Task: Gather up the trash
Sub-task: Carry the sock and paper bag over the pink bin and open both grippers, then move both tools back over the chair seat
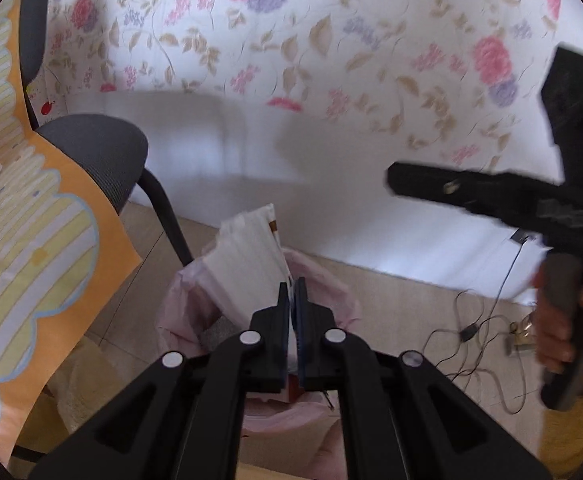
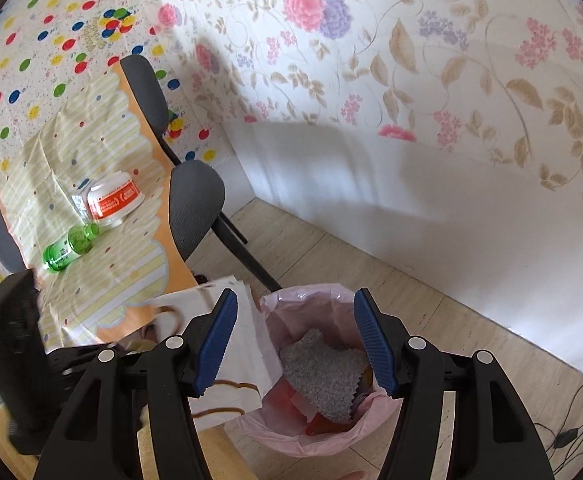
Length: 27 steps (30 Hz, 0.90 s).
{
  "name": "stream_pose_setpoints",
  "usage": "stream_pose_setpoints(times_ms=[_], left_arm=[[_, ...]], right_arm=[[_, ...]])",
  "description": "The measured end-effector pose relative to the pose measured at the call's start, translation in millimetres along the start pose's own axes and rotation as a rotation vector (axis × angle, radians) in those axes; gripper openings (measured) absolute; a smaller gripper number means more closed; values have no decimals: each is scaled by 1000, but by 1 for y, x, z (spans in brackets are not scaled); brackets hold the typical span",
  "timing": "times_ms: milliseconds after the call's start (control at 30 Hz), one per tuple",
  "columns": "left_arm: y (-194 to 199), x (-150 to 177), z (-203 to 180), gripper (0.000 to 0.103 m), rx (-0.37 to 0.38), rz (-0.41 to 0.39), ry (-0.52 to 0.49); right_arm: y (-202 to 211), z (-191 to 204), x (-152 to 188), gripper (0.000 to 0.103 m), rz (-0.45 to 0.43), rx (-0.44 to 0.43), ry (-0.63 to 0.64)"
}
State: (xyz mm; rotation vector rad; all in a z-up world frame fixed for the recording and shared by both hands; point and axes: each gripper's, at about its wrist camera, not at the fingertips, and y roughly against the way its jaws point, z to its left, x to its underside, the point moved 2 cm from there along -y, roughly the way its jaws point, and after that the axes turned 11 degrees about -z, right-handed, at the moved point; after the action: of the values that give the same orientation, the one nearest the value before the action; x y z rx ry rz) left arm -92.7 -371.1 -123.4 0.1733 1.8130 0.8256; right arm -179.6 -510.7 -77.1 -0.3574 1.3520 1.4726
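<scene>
While the left gripper (image 1: pixel 291 292) pinches a flat white paper bag (image 1: pixel 247 260) above the pink-lined bin (image 2: pixel 323 432), the right gripper's (image 2: pixel 295 344) ribbed blue fingers (image 2: pixel 215 344) stand apart over a nubby grey cloth (image 2: pixel 323 372) inside.

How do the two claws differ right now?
The left claw is shut on a white paper bag, holding it above the pink-lined trash bin; the right claw is open and holds nothing. The left claw shows only thin slivers of blue pad, while the right claw's blue pads face each other, wide apart. Both are black, two-fingered and hand-held, and hover over the bin.
</scene>
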Motion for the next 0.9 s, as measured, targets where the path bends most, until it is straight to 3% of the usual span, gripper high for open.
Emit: stream_pose_setpoints(times_ms=[67, 133, 300, 533, 700, 900], left_arm=[[-9, 4, 9, 22, -18, 23, 13], [-11, 7, 15, 34, -17, 33, 30], [17, 6, 27, 34, -75, -10, 30], [95, -3, 62, 34, -233, -127, 63], [155, -6, 86, 34, -330, -204, 100], [230, 5, 126, 34, -504, -282, 170]], right_arm=[[0, 0, 1, 62, 3, -4, 2], [0, 2, 1, 62, 7, -6, 5], [4, 11, -2, 62, -7, -18, 10], [13, 52, -17, 62, -47, -86, 60], [16, 105, -31, 62, -68, -179, 131], [8, 181, -35, 63, -63, -311, 239]])
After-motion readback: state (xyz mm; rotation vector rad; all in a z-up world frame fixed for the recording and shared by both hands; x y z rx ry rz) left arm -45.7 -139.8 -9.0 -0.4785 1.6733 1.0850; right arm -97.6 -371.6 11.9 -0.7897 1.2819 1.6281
